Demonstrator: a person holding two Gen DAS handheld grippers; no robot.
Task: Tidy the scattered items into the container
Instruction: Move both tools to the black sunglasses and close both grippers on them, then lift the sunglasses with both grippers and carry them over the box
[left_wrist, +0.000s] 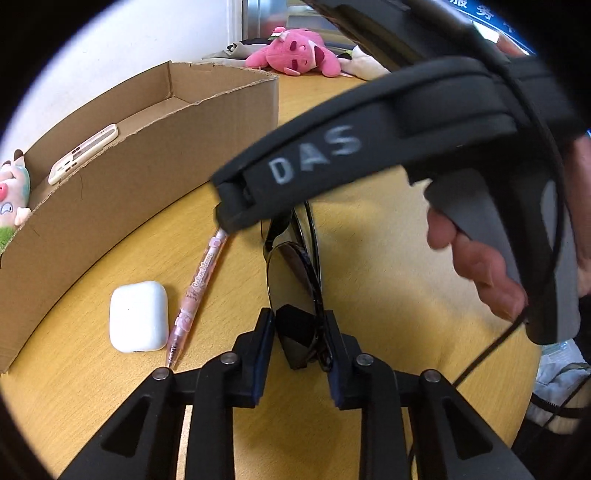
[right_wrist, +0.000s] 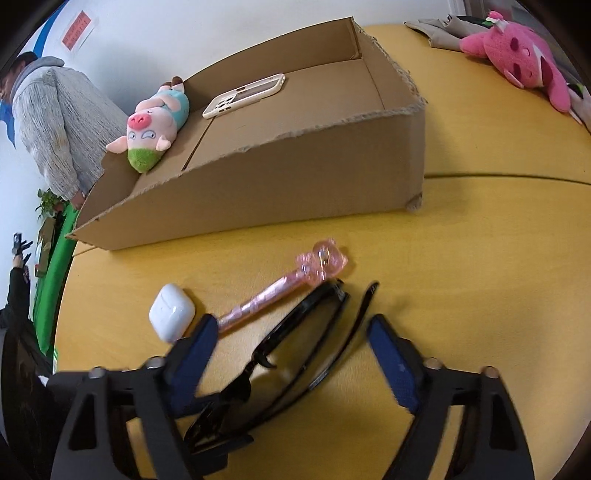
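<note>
Both grippers angle steeply down at the yellow wooden desk (right_wrist: 480, 240), meeting over a pair of glossy black sunglasses (right_wrist: 295, 354). The left gripper (left_wrist: 300, 328) has its jaws narrowed around one end of the sunglasses, the blue pads right up against lens and frame, looks like a pinch. The right gripper (right_wrist: 291, 354) straddles the other end with its jaws roughly half open, and the pads aren't touching the frame. In the left wrist view the person's right hand (left_wrist: 476, 266) wraps the grey handle of that gripper. Just beside the sunglasses lies a skinny pink translucent pen (right_wrist: 280, 291) with a bear-shaped top, then a smooth rounded white earbuds case (right_wrist: 170, 311). Behind them sits the corrugated cardboard box (right_wrist: 295, 177) with ragged torn edges, its low front wall facing the items; a cream phone (right_wrist: 245, 95) and a plush pig (right_wrist: 153, 122) lie inside. There's open desk between box and pen. A pink plush (right_wrist: 517, 62) sits at the far edge.
</note>
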